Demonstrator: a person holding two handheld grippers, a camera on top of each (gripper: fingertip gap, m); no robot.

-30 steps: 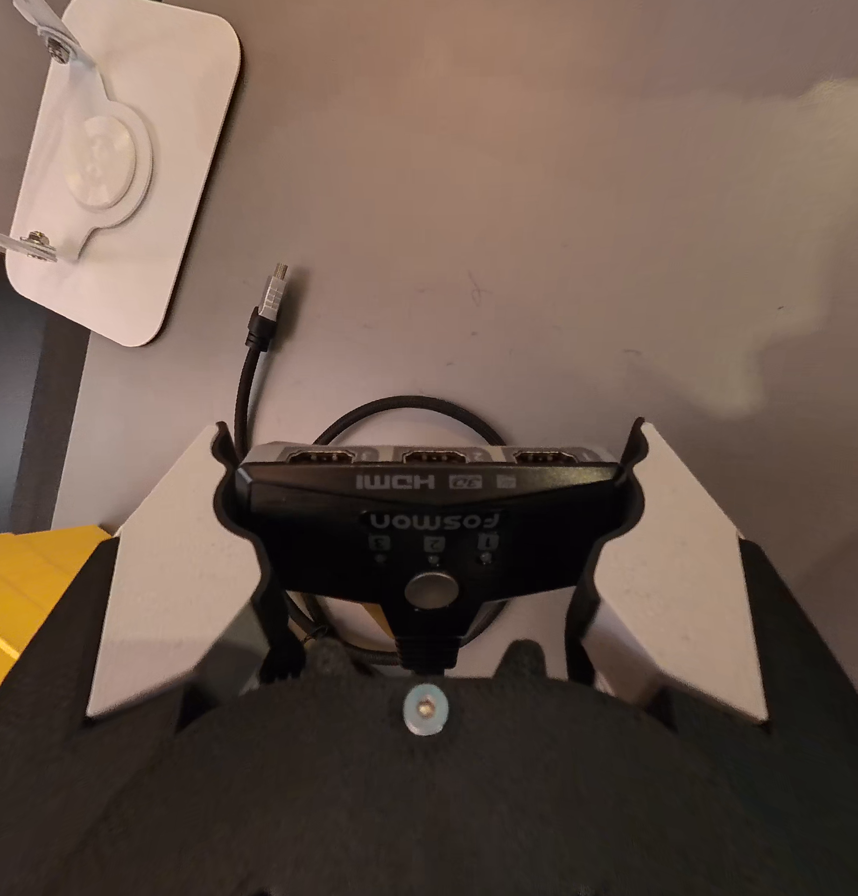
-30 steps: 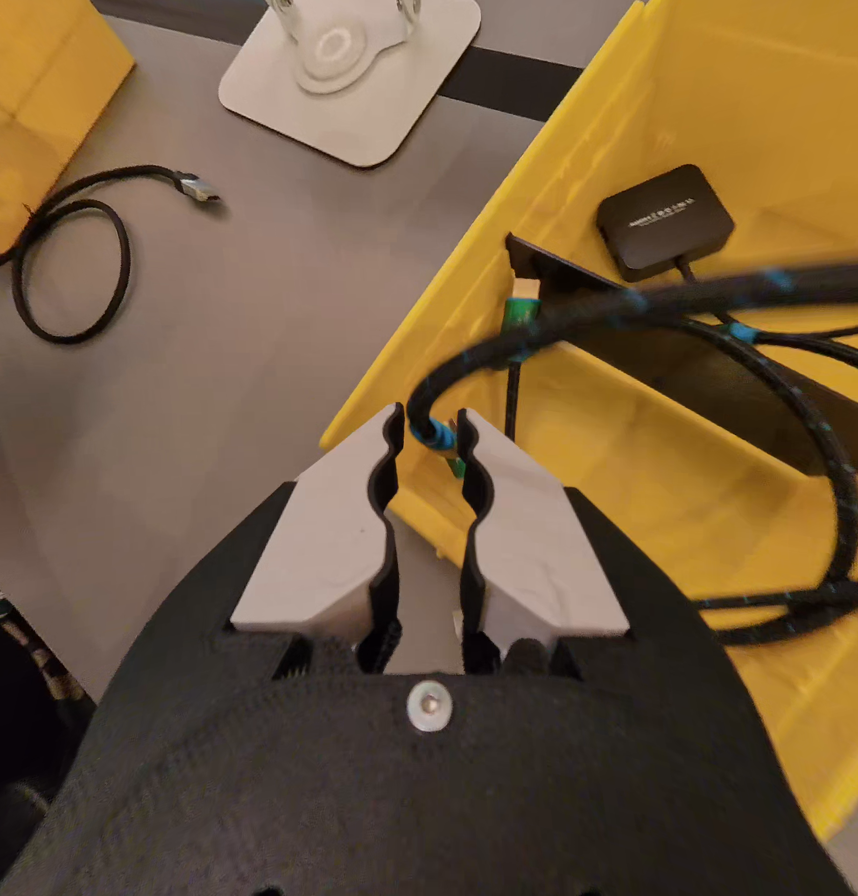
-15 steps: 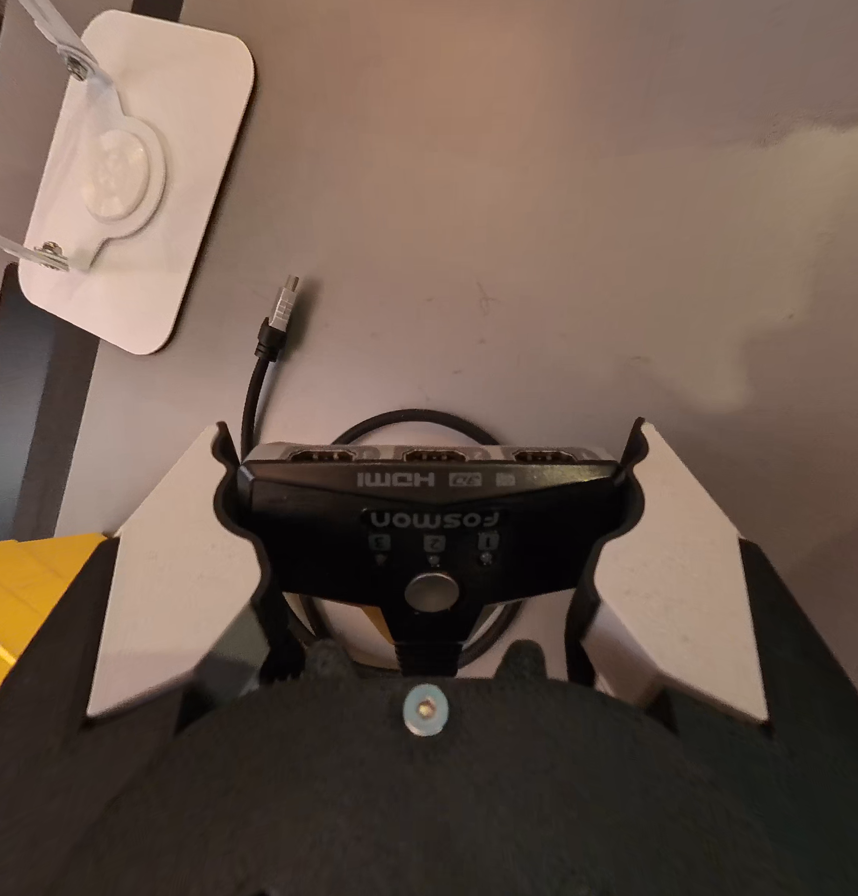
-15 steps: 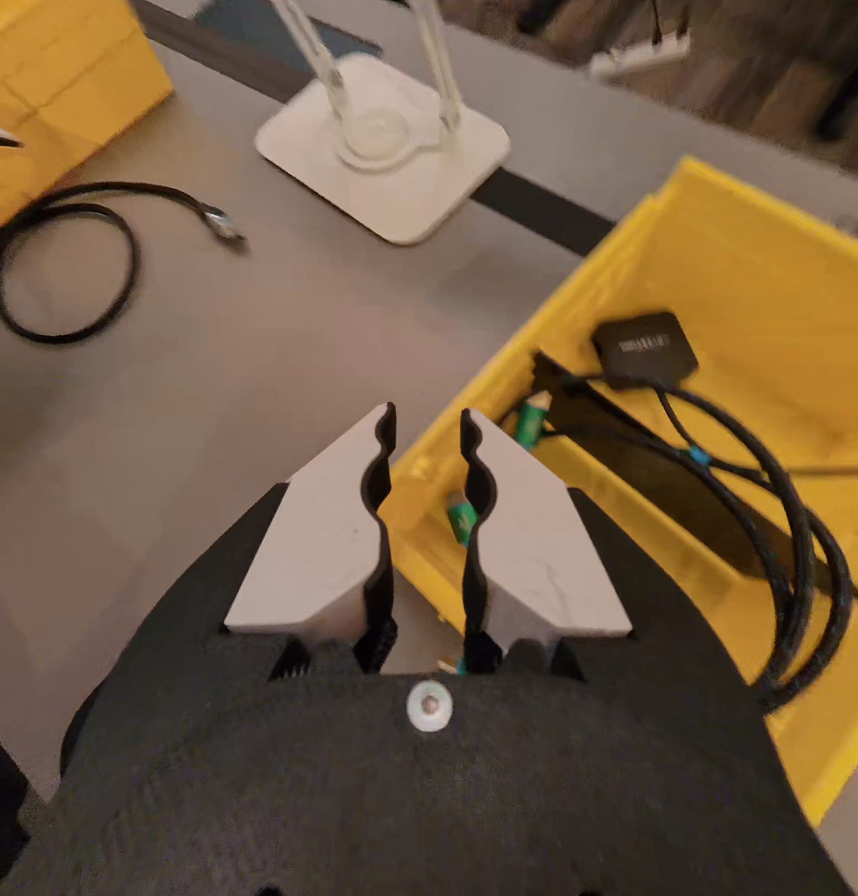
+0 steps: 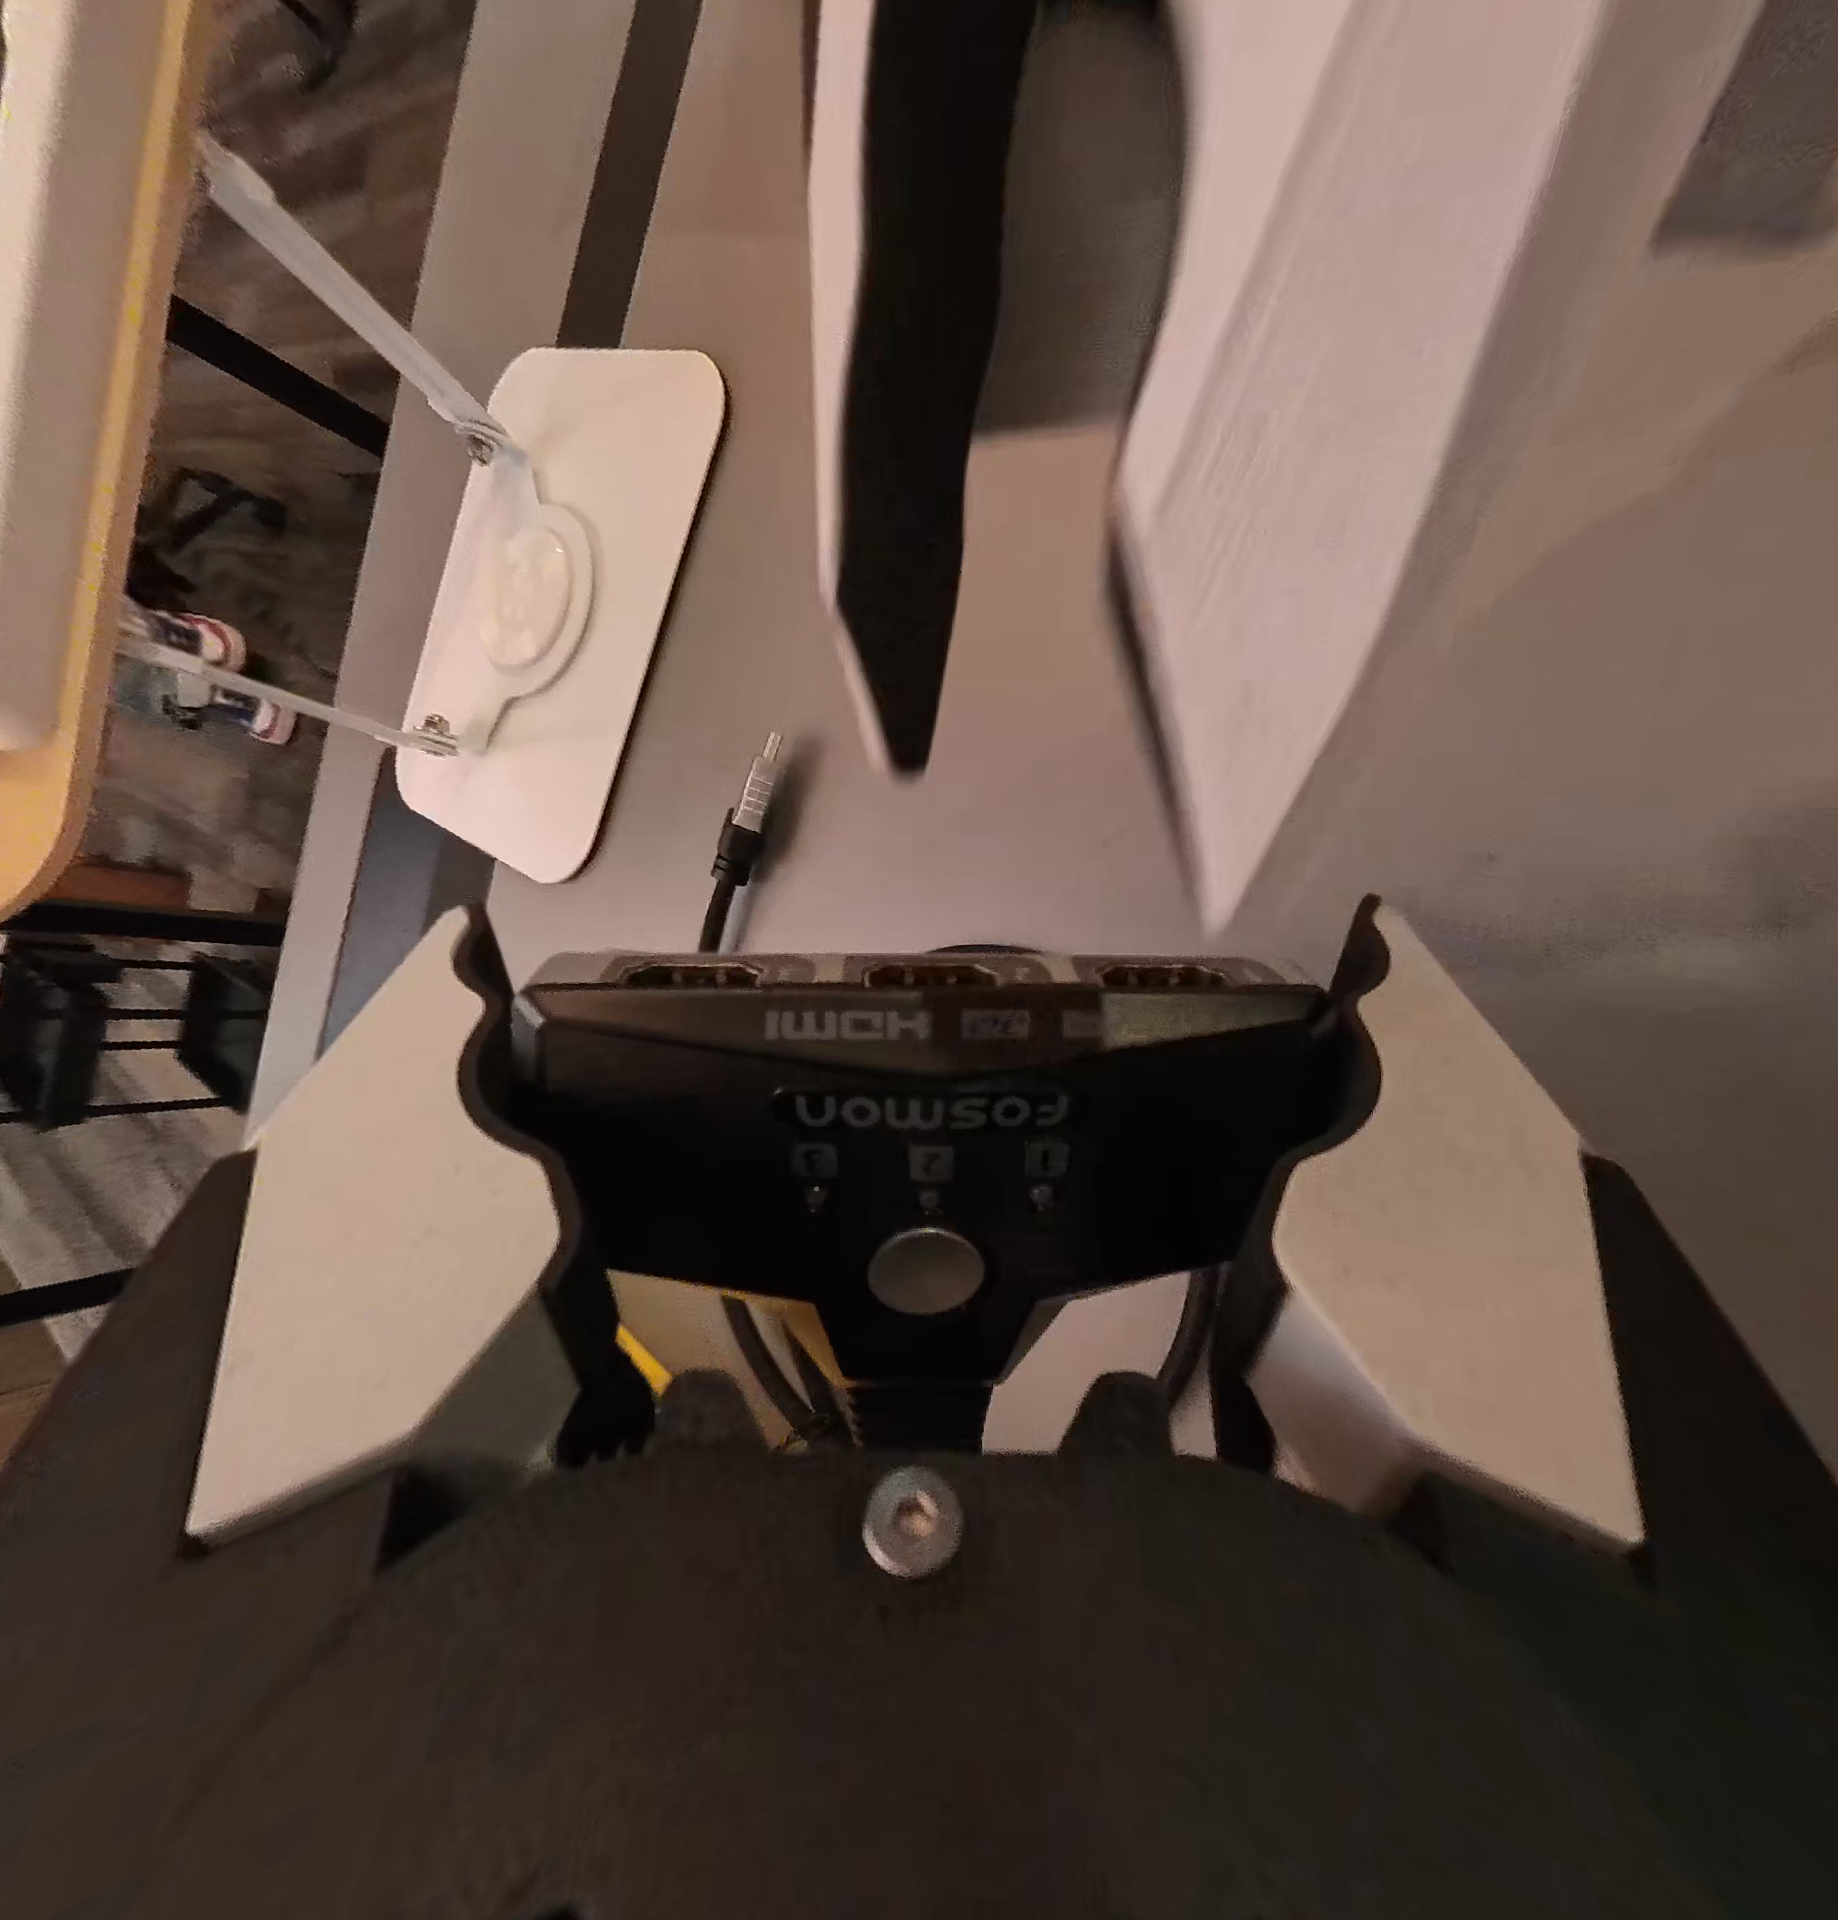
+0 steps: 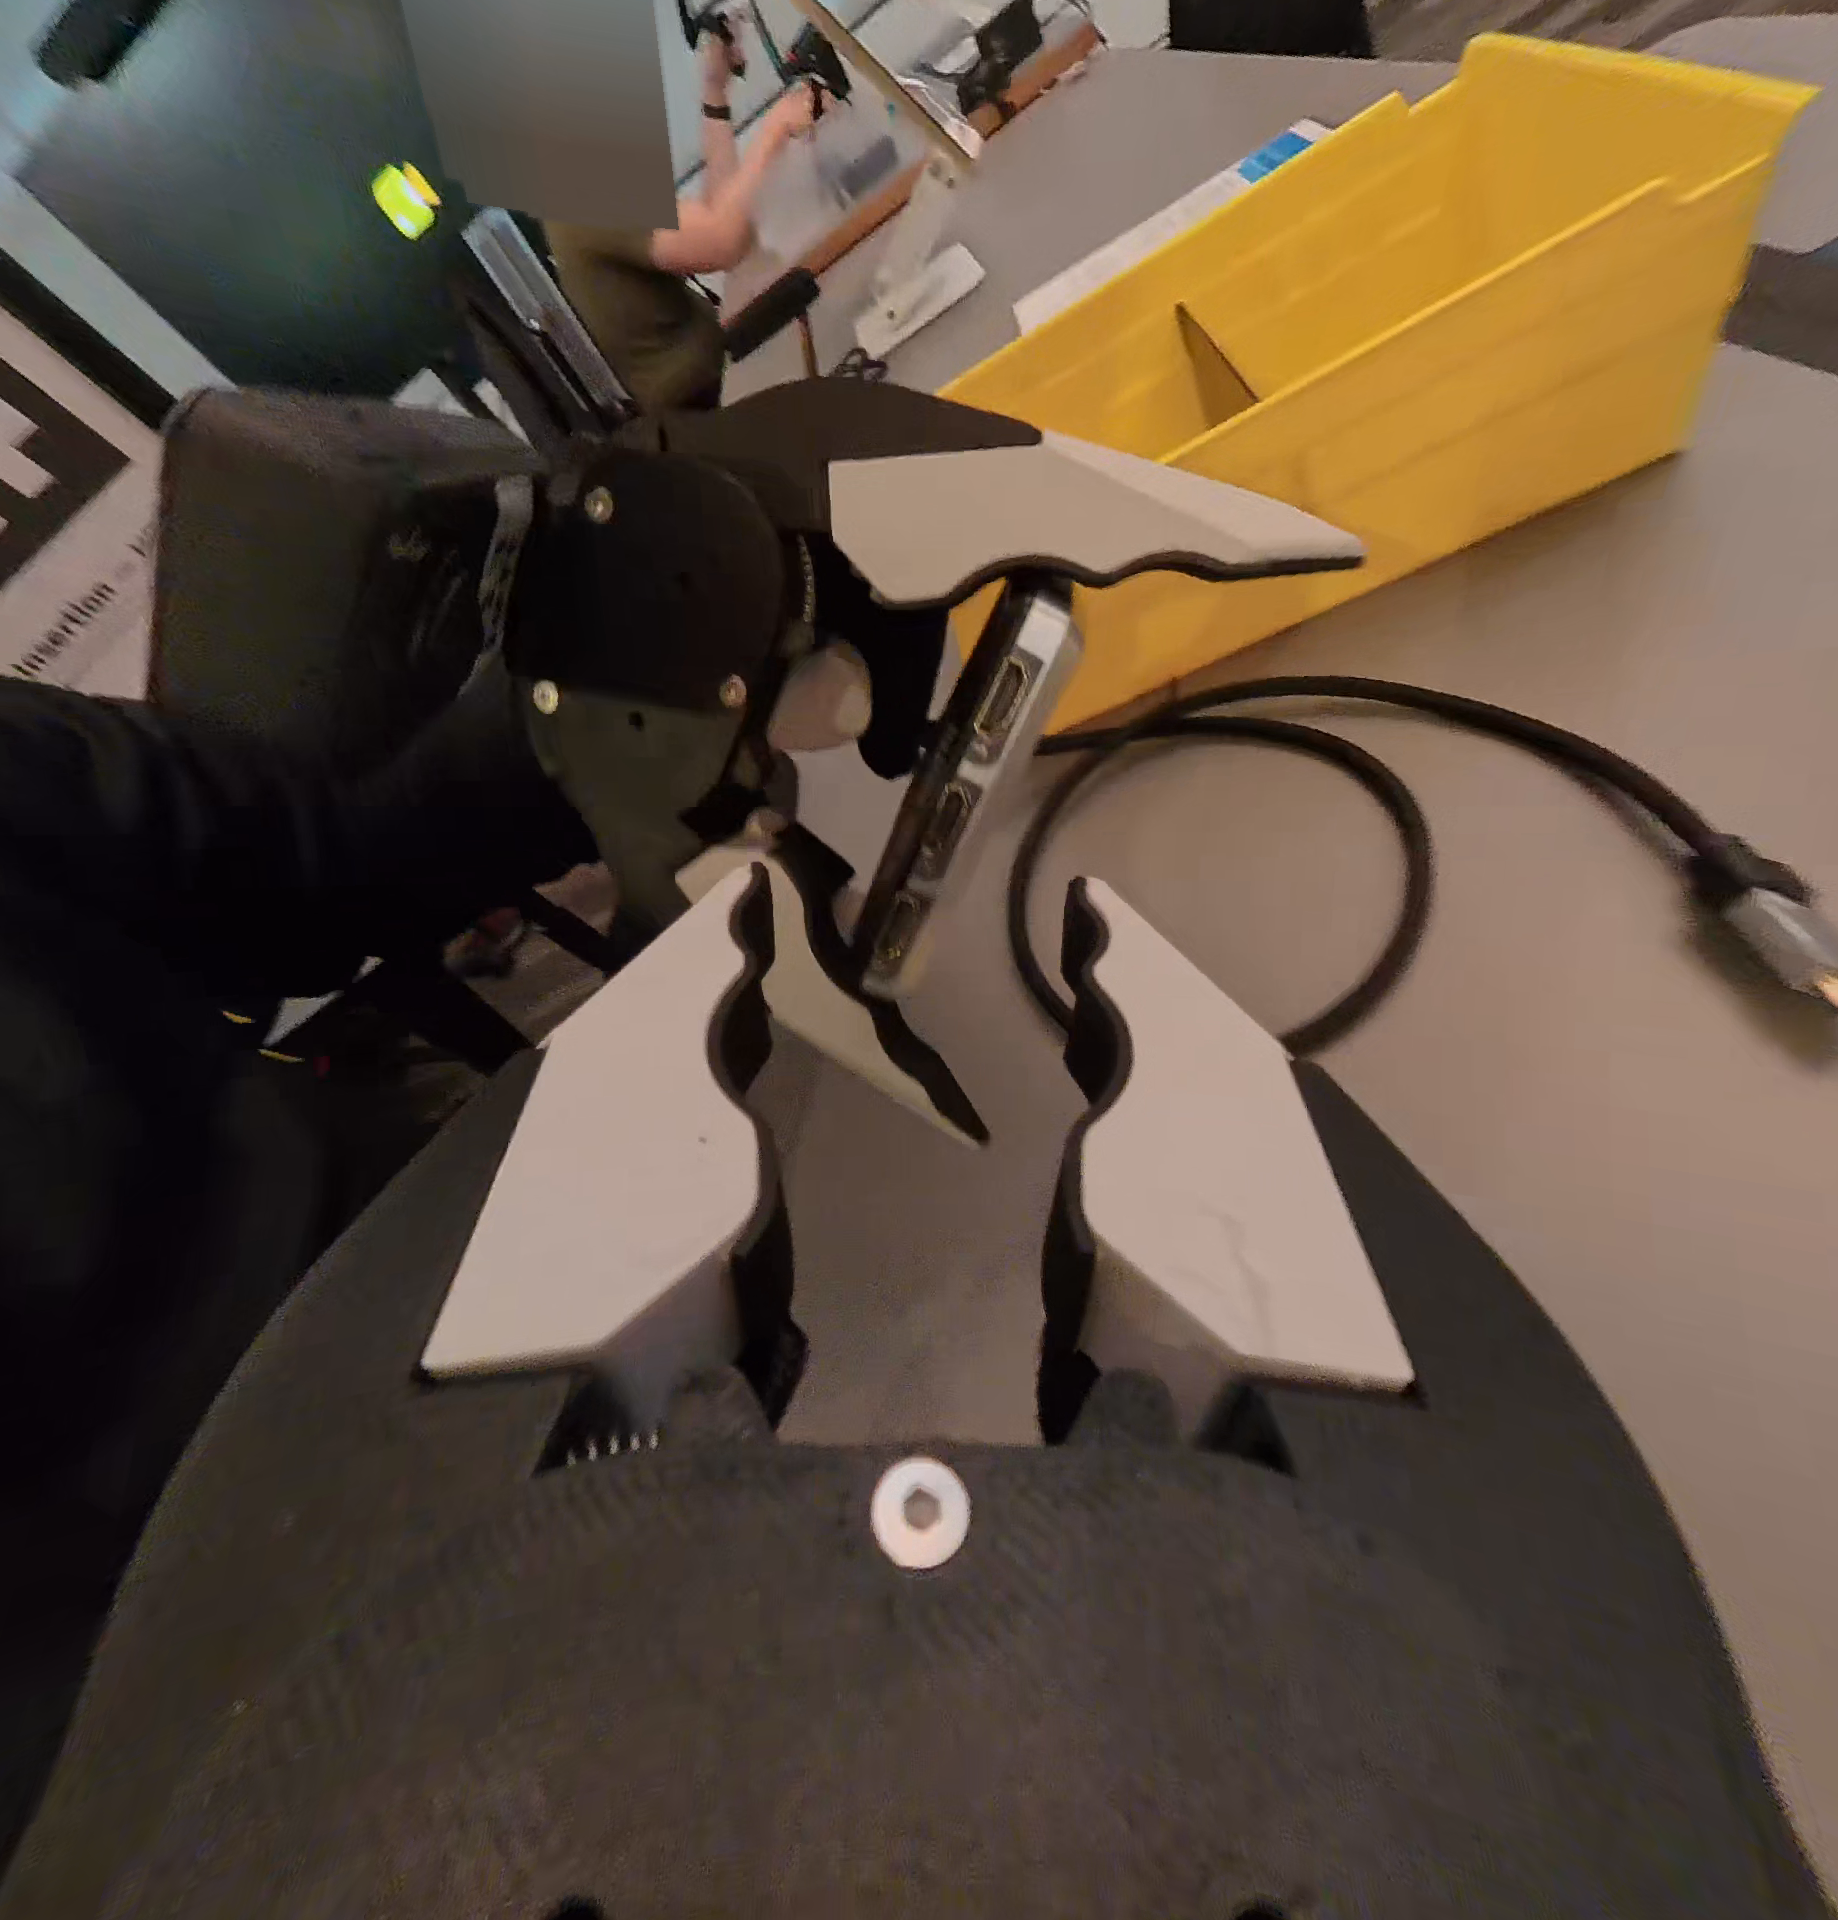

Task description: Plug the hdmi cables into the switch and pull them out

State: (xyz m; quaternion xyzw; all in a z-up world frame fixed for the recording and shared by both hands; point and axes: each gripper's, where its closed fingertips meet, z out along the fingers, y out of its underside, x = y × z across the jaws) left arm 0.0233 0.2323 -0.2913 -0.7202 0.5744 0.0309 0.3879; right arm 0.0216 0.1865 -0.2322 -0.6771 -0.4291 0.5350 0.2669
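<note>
Left gripper: jaws spread wide, clamped across black glossy switch; three empty ports face outward. Right gripper: parted, holding nothing, just before the switch's port edge. Braided black cable, metal-shelled plug, lies right of it on matte grey table. Advice: pinch the plug body squarely, align flat with a port.

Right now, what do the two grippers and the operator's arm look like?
Both alike: a matte black textured body with a silver screw at the centre, and two pale grey wedge fingers with wavy black inner pads. Right gripper shows it up close; left gripper too, and from the side its black housing with small screws. Behind it, a black sleeve.
</note>
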